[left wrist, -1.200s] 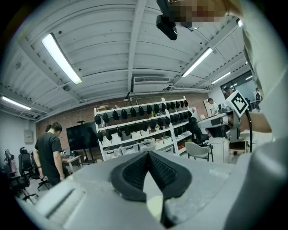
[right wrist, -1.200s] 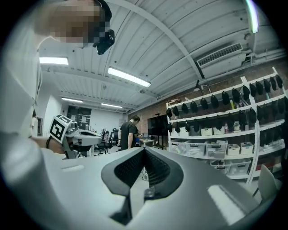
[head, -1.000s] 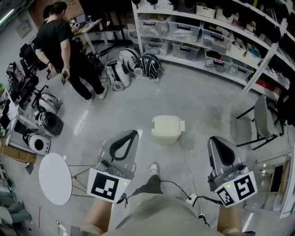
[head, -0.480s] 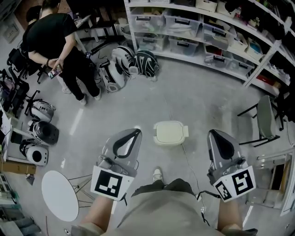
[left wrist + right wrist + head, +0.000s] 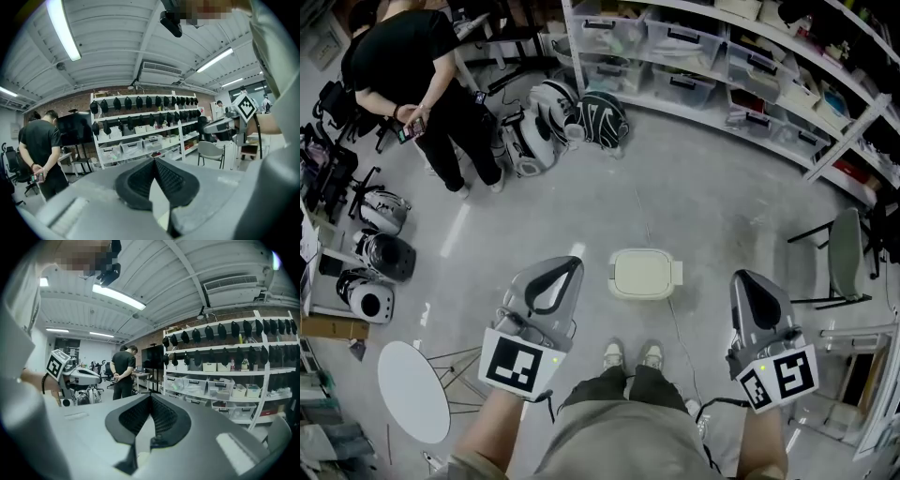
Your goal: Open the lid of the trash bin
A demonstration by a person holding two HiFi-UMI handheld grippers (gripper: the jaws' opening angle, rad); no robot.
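The trash bin (image 5: 645, 274) is a small cream box on the grey floor, seen from above with its lid down. It stands just ahead of my shoes (image 5: 628, 356), between the two grippers. My left gripper (image 5: 570, 264) is held up to the bin's left, and its jaws meet at the tip with nothing in them (image 5: 153, 160). My right gripper (image 5: 746, 277) hangs to the bin's right, also shut and empty (image 5: 150, 397). Neither gripper touches the bin. Both gripper views look out level across the room and do not show the bin.
A person in black (image 5: 412, 66) stands at the far left by desks and chairs. Shelves with storage boxes (image 5: 722, 56) line the back. Helmets and bags (image 5: 562, 122) lie on the floor. A round white table (image 5: 412, 389) is at my left, a chair (image 5: 848, 253) at my right.
I have stepped forward and my feet now stand together, so the bin lies closer in front of me. Both grippers stayed raised and shut.
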